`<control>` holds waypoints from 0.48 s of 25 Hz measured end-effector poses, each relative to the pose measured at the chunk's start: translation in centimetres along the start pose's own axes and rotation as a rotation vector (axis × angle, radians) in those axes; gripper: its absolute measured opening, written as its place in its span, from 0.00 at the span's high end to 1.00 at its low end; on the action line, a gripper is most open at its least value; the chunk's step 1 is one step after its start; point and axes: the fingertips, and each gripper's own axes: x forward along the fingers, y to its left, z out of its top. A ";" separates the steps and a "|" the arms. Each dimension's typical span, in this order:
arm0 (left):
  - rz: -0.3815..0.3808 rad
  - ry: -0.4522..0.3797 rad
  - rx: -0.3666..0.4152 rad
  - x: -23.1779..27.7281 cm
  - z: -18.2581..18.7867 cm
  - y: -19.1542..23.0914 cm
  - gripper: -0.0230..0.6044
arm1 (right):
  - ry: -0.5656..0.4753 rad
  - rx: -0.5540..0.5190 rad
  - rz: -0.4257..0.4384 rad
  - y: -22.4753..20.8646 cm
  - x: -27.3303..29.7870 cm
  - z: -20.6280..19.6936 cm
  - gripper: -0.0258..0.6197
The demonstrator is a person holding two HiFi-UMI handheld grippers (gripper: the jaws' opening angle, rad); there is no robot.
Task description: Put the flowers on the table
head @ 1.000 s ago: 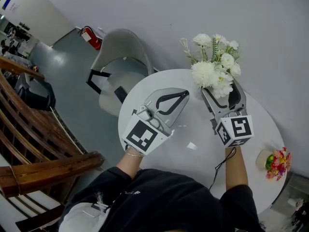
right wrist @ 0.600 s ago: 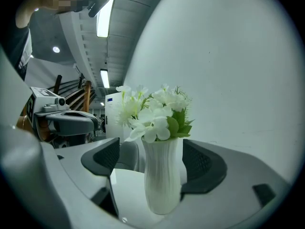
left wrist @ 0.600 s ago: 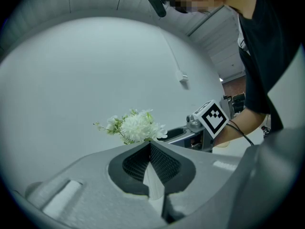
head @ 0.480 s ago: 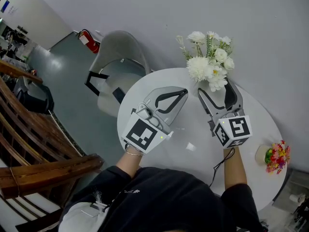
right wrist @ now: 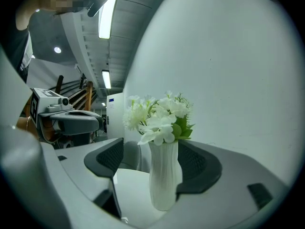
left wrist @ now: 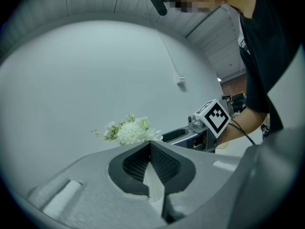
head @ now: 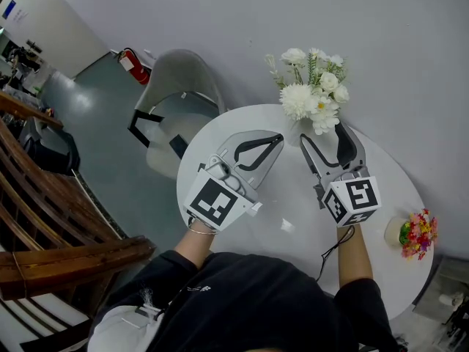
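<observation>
White table (head: 293, 200): 1 flower vase (right wrist: 164, 175) (upright), near wall (head: 366, 42).

I can read no word or number. My left cube (head: 215, 202) and right cube (head: 355, 198) carry only square patterns; the blue wall sign (head: 9, 8) is too small.

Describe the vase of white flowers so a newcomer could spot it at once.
Find the round white table against the grey wall. At its far edge, nearest the wall, stands a white ribbed vase of white flowers. It is tall and all white, unlike the squat pot of colourful flowers at the table's right edge.
</observation>
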 end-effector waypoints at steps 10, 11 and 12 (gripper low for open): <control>-0.002 -0.009 0.004 -0.5 0.7 -0.9 0.97 | -0.011 0.013 -0.009 0.5 -1.4 0.7 0.45; -0.003 -0.010 0.005 -0.6 0.8 -1.0 0.97 | -0.013 0.017 -0.009 0.6 -1.6 0.8 0.45; -0.004 -0.012 0.005 -0.6 0.9 -1.1 0.97 | -0.015 0.021 -0.010 0.7 -1.7 0.8 0.46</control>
